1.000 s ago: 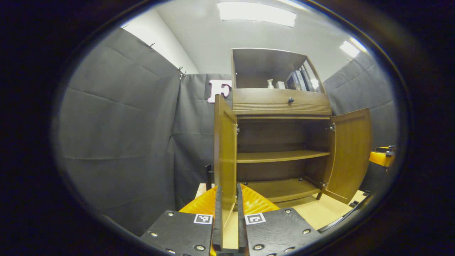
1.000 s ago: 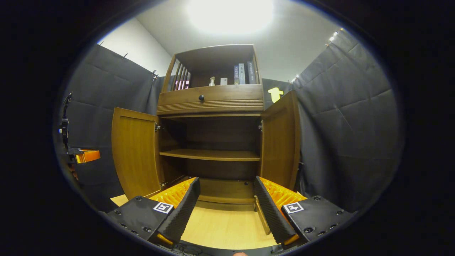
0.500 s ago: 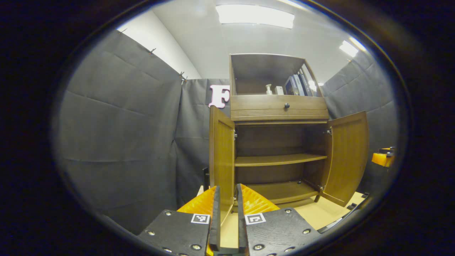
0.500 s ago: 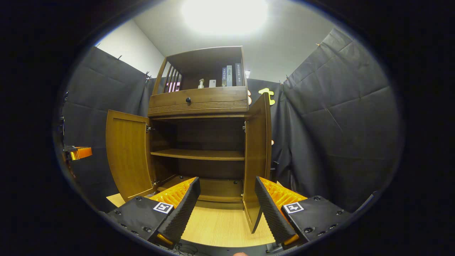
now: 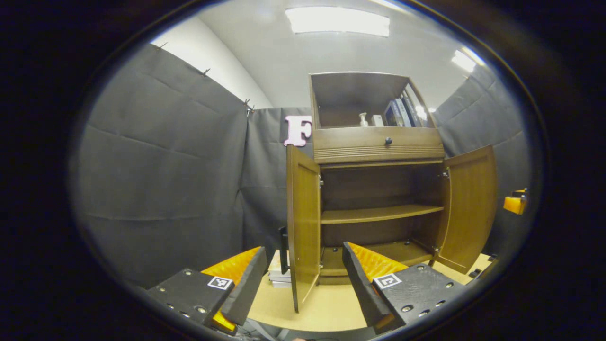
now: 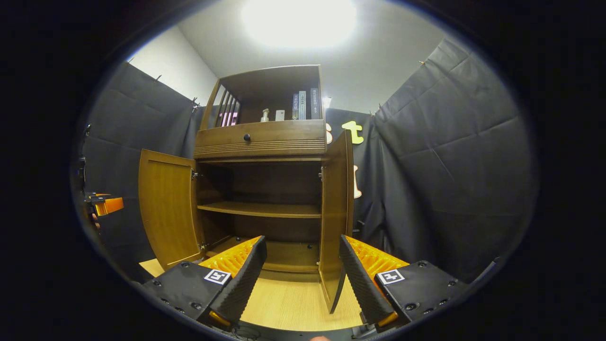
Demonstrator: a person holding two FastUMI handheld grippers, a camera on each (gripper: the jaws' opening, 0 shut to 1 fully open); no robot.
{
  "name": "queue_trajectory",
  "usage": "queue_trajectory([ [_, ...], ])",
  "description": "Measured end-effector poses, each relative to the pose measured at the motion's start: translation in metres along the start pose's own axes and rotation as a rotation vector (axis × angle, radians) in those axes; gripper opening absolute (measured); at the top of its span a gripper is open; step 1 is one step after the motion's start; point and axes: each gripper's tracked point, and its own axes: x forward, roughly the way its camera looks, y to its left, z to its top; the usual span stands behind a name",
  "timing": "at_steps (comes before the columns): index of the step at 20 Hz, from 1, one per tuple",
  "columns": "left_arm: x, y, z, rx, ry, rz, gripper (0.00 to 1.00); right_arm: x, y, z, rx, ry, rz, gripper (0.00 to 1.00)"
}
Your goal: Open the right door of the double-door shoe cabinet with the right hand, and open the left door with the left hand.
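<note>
Facing the shoe cabinet [image 5: 378,147], the left gripper [image 5: 303,289] is spread wide and released; the left door [image 5: 303,222] edge stands between its fingers, untouched. The right gripper [image 6: 303,279] is likewise spread, empty, with the right door [image 6: 335,218] at 12 o'clock.

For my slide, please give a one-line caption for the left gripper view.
Open left gripper facing the cabinet, with left door and right door both open.
</note>
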Motion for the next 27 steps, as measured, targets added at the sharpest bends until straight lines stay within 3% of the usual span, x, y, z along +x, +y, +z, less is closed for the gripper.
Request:
queue_trajectory([
  [27,-0.005,0.008,0.016,0.061,-0.046,0.019,0.92,-0.005,-0.002,0.008,-0.019,-0.021,-0.031,0.96],
])
